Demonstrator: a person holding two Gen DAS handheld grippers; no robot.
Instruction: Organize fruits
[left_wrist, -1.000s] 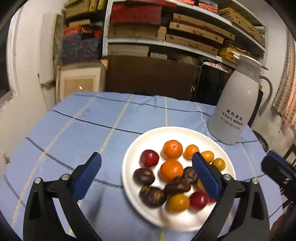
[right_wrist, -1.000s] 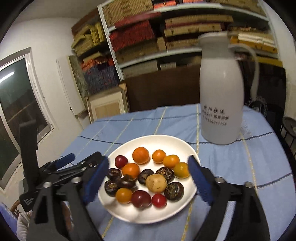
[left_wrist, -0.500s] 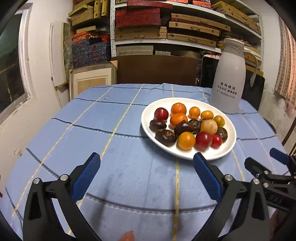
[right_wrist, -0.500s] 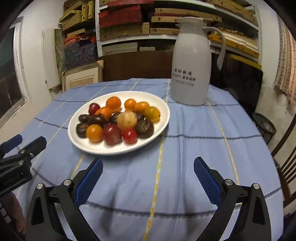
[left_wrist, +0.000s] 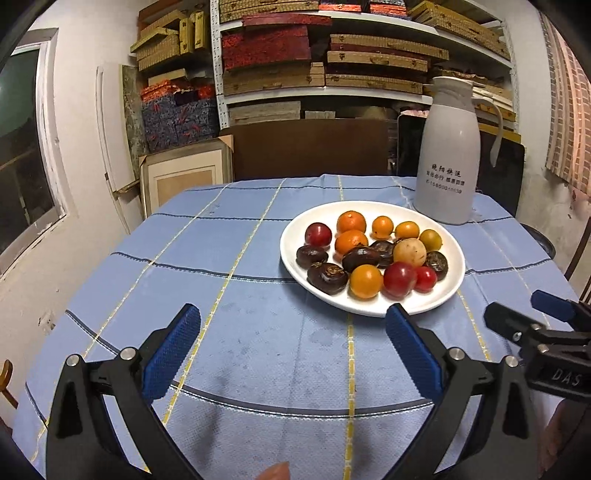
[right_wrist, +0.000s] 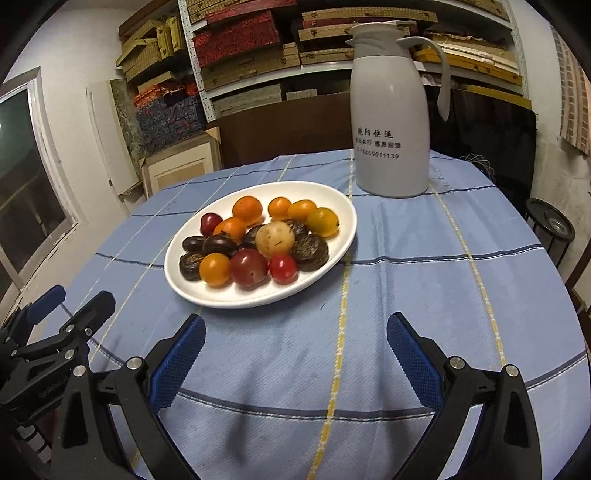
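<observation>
Hovering above the near part of the blue checked tablecloth (left_wrist: 258, 332), the left gripper (left_wrist: 291, 354) is held tilted downward with its blue-padded jaws spread wide and nothing between them. The right gripper (right_wrist: 295, 360) is posed the same way beside it, jaws fully apart and empty, over bare cloth. Both are kept short of the white plate (right_wrist: 325, 266), which is set toward the middle of the table. On the plate the fruits are heaped together: small oranges (right_wrist: 247, 208) at the far side, dark brown chestnut-like pieces (right_wrist: 309, 252) in the middle, a pale round fruit (right_wrist: 275, 238) among them, and red fruits (right_wrist: 249, 267) and a yellow-orange one (right_wrist: 215, 268) at the near rim. A white thermos jug (right_wrist: 389, 110) is stood just behind the plate, apart from it. Open cloth is left all around the plate, widest on its left and near sides, up to the table's rounded edge.
</observation>
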